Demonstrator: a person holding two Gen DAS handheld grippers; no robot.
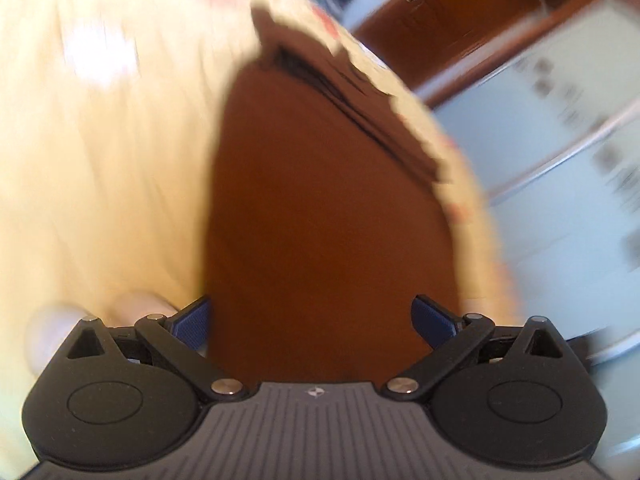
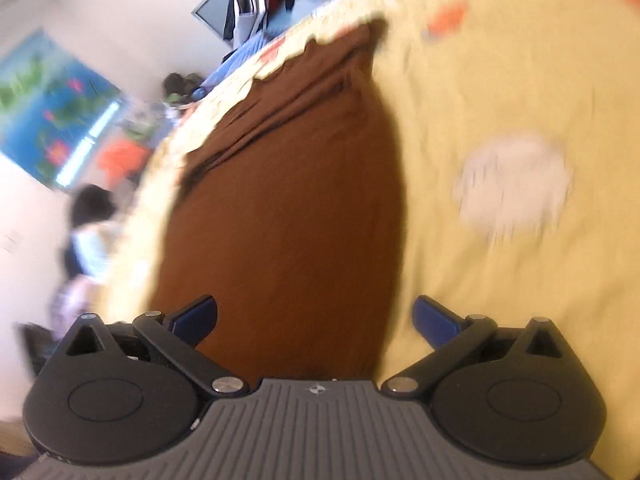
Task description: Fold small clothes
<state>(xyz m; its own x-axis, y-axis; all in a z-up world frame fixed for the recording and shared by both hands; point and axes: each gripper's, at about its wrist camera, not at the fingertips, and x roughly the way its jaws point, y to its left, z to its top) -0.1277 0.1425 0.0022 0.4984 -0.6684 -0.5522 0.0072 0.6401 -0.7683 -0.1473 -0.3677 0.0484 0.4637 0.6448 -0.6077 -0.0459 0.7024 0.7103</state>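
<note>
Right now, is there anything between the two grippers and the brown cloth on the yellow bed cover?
Nothing visible. The brown cloth lies directly ahead of the open left gripper, and it fills the gap before the open right gripper too. Only the yellow cover surrounds it.

A plain brown garment (image 1: 320, 208) lies spread flat straight ahead of the left gripper (image 1: 312, 320), its far end bunched into folds, likewise before the right gripper (image 2: 316, 320).
</note>
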